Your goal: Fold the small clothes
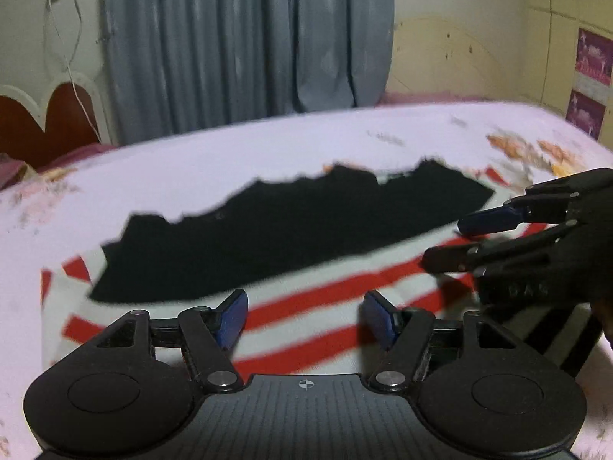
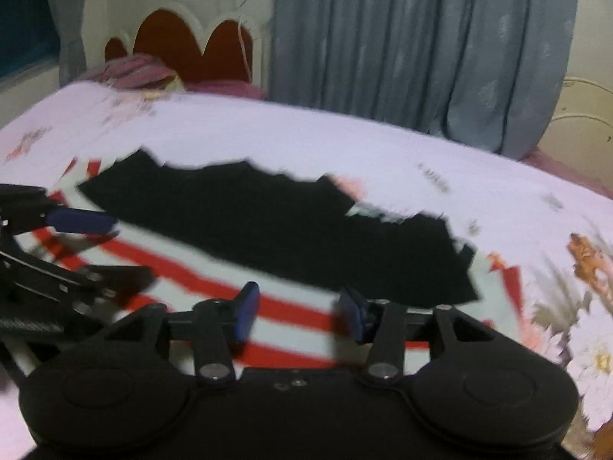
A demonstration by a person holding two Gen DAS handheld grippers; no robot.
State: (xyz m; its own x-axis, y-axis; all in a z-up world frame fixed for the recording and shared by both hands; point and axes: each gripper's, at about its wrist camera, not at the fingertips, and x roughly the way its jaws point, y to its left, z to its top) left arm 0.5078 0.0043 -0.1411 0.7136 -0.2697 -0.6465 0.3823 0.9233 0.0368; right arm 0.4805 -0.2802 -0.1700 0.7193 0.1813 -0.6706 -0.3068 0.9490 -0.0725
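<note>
Two spread tools, left and right, over seemingly one striped garment.

Both the left gripper and right gripper are matte black, with blue fingertip pads, silver pivot screws and round side discs.

One black garment, one red-striped garment, two grippers: left gripper, right gripper.
</note>
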